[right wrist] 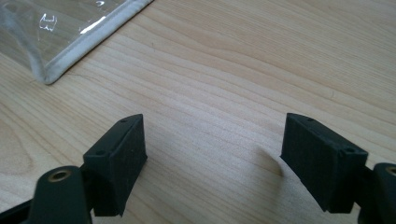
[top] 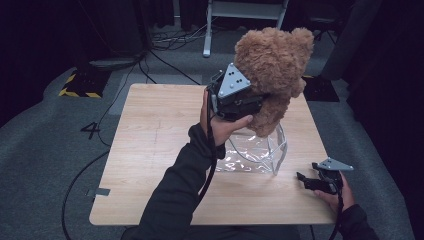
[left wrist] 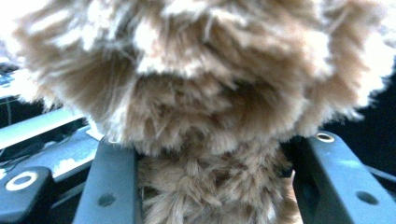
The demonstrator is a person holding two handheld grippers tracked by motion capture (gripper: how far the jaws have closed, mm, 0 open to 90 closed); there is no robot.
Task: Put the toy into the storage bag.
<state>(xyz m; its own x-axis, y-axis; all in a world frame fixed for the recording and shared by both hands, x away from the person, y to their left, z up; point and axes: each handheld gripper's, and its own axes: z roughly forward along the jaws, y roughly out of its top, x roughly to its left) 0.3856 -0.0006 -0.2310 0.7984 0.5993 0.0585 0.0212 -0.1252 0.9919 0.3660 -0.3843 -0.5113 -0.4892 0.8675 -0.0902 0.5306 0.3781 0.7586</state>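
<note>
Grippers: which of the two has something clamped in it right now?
The left gripper: it is shut on the brown teddy bear, held above the clear plastic bag. The right gripper rests open and empty over the wooden table.

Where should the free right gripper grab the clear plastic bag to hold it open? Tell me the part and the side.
Grip the clear plastic bag by its white-edged upright rim at the near right corner, coming in level from the right. That edge stands up nearest the open right gripper, clear of the teddy bear lowered by the left gripper.
</note>
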